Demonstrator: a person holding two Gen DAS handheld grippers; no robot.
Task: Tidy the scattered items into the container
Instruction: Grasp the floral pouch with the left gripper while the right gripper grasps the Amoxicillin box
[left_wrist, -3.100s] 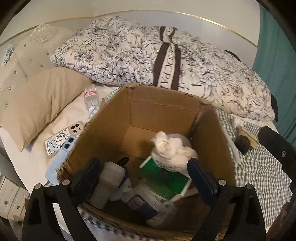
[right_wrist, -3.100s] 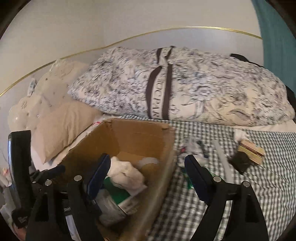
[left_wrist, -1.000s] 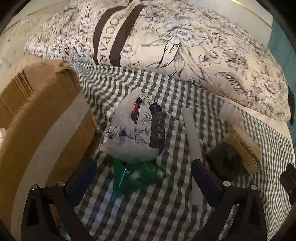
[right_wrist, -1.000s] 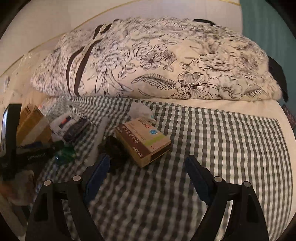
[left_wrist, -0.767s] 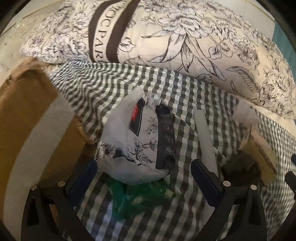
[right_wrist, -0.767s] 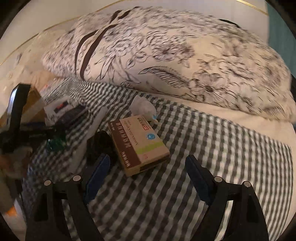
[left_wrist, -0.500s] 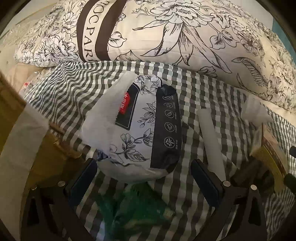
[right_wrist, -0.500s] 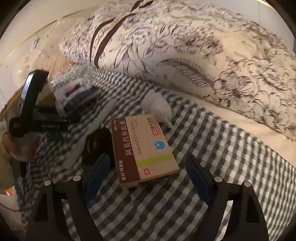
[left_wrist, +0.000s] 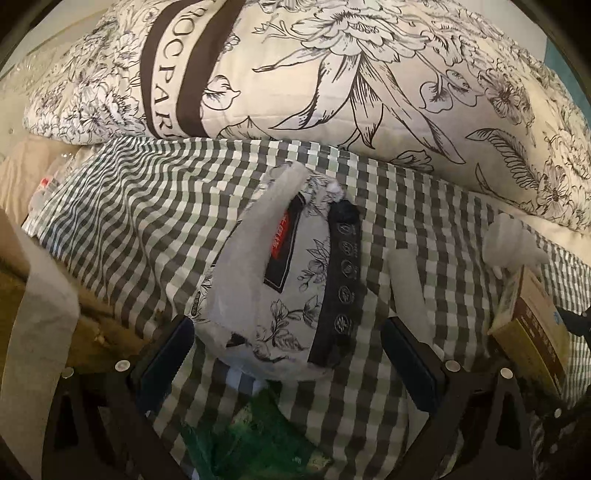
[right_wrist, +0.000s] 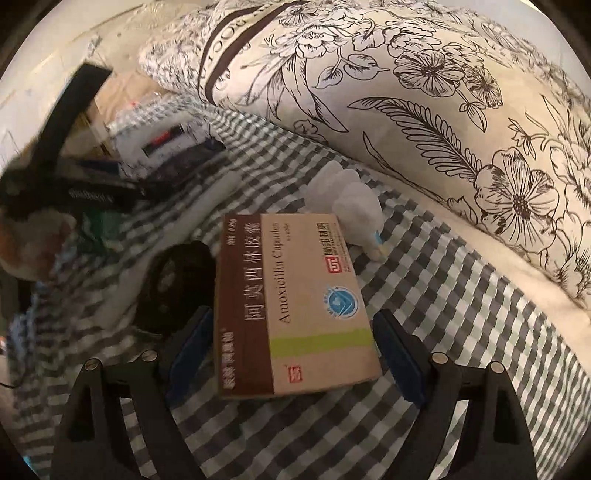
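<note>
We hold the left gripper (left_wrist: 284, 354) over the checked sheet (left_wrist: 147, 236), its jaws standing wide with nothing pressed between them. The white floral packet (left_wrist: 280, 280) lies just ahead of the jaws, its near end reaching in between the two blue pads without touching either that we can see. Below the packet, nearer the wrist and between the fingers, sits a green wrapper (left_wrist: 258, 443). Just ahead of the right-hand pad lies a pale stick (left_wrist: 406, 280), pointing away from us. Outside the left-hand finger we see the cardboard box (left_wrist: 40, 317) — only its brown wall and a strip of pale tape, so its inside is out of view here. Far off the right-hand finger a crumpled white wad (left_wrist: 513, 243) lies by the edge of the pill box (left_wrist: 532, 325).

Our right gripper (right_wrist: 291, 350) also has its jaws wide — they have just been opening a little further. The pill box (right_wrist: 295, 306) lies flat between the pads, its long sides running along the fingers; the pads sit close on either side, but we cannot tell whether they touch it. A black round thing (right_wrist: 177, 284) lies beyond the left-hand pad, touching the box's side. Ahead of the box is the white wad (right_wrist: 351, 203). The floral duvet (right_wrist: 406, 92) fills the space ahead of both grippers
</note>
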